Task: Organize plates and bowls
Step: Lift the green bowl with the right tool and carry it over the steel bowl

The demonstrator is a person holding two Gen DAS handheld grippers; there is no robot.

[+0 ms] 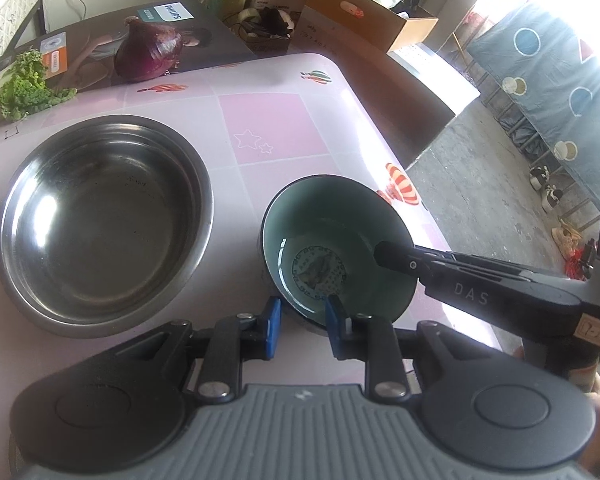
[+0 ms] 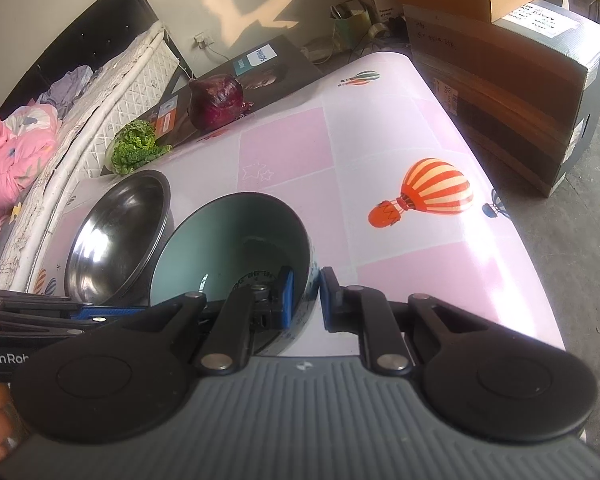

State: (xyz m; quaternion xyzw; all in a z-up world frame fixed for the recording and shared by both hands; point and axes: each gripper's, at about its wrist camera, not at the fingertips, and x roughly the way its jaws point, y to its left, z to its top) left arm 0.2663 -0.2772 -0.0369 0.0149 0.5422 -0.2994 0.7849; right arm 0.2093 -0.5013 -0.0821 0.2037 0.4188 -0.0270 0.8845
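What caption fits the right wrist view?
Right gripper straddling the teal ceramic bowl's wall, beside the stainless steel bowl.

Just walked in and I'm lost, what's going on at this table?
A person holds a claw in each hand, and both straddle the rim of the green bowl: left claw on the near side, right claw on the right side. Whether either actually grips it is unclear. The steel bowl sits empty beside it on the pink table.
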